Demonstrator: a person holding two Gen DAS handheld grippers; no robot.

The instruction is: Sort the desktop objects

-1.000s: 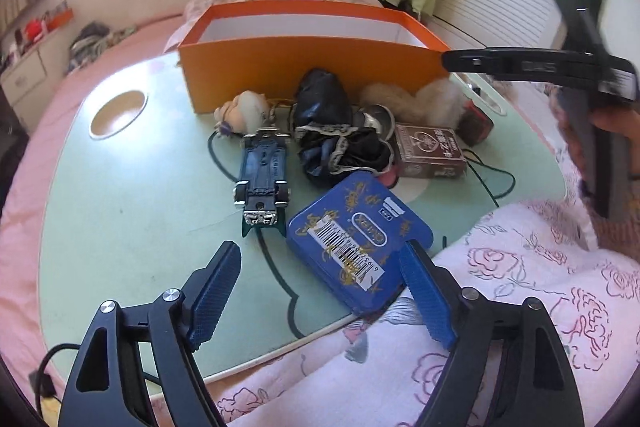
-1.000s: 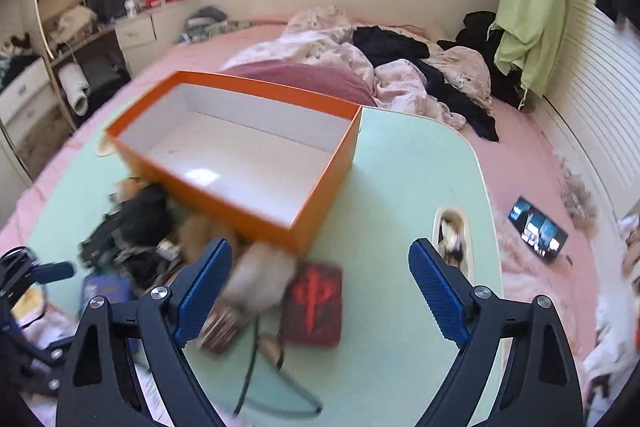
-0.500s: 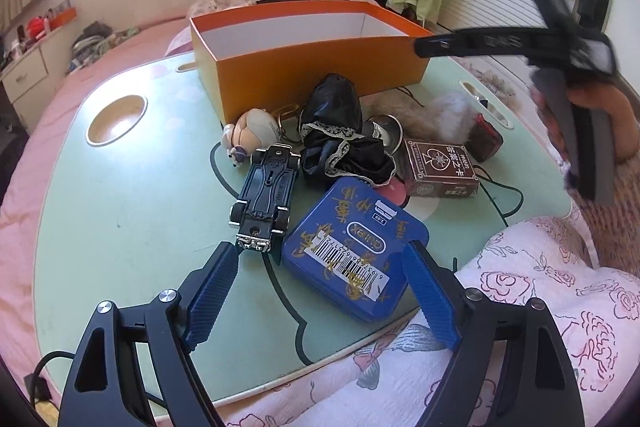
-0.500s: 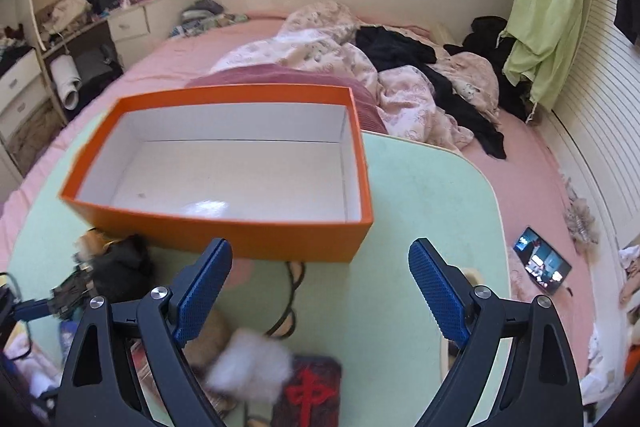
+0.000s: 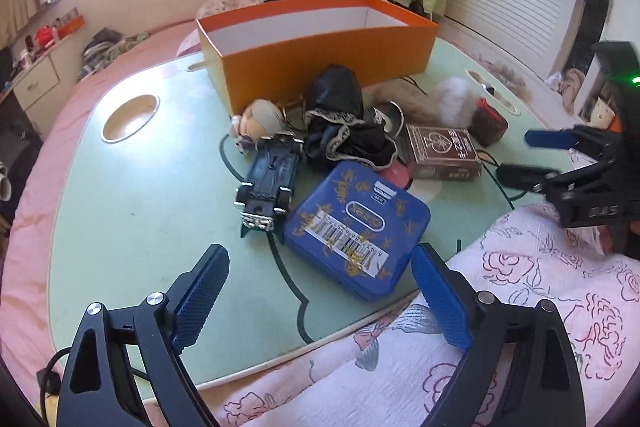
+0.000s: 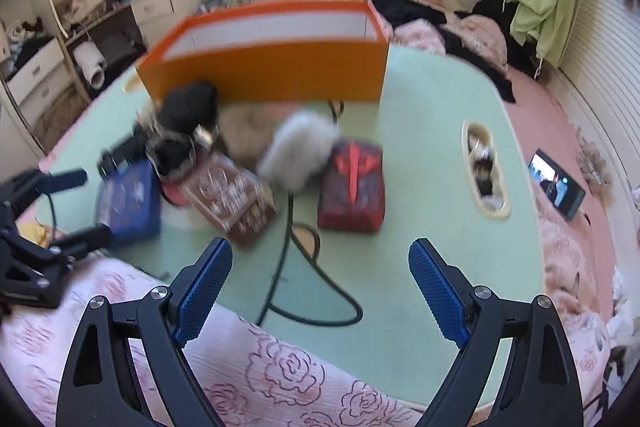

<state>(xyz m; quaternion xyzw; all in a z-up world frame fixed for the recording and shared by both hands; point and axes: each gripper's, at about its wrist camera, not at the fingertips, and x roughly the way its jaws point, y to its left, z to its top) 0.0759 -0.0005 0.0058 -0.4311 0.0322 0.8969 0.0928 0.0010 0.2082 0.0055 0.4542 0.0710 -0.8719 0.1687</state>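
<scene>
We see our left gripper (image 5: 316, 291) opening, empty, above a flat blue tin (image 5: 357, 227) on the pale green table (image 5: 140, 195); our right gripper (image 6: 320, 291) spread wide, empty. Beyond the clutter stands the orange cardboard box (image 5: 320, 67). The tin's width may defeat our grip.

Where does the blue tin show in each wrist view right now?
Left wrist: blue tin low centre, beside the toy car.
Right wrist: blue tin at left, blurred, near the table edge.
Shared landmark: orange box behind the pile.
</scene>
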